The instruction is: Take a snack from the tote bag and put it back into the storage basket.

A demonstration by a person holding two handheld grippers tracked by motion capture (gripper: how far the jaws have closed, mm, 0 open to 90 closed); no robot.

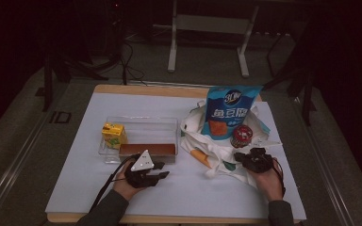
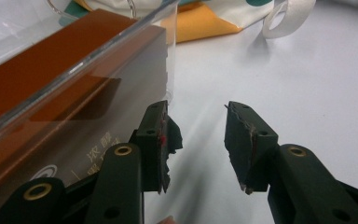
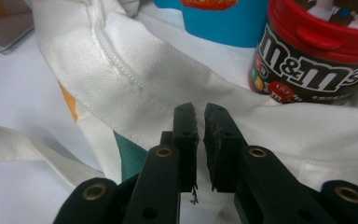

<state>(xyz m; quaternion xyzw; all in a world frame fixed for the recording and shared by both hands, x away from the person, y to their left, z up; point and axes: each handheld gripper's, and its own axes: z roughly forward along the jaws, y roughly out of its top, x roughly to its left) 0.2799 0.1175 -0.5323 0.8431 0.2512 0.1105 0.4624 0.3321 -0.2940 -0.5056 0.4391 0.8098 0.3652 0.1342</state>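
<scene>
My left gripper [image 1: 164, 174] [image 2: 196, 112] rests low over the white sheet, jaws open, nothing between them. Its left jaw is close beside the corner of a clear plastic box [image 1: 141, 123] [image 2: 165, 56] that holds a long brown carton [image 1: 147, 149] [image 2: 37, 79] and a yellow juice carton [image 1: 113, 134]. My right gripper [image 1: 243, 157] [image 3: 200, 109] hovers over the white tote bag [image 1: 202, 143] [image 3: 158, 79], jaws parted by a narrow slit with no fabric pinched. A red-lidded M&M's can [image 1: 241, 135] [image 3: 314, 65] and a blue snack bag [image 1: 230, 113] [image 3: 214, 21] sit on the tote.
A white sheet [image 1: 193, 197] covers the wooden table. The tote's strap loop [image 2: 289, 18] lies on the sheet beyond the clear box. A metal stand [image 1: 207, 28] and cables are on the dark floor behind the table.
</scene>
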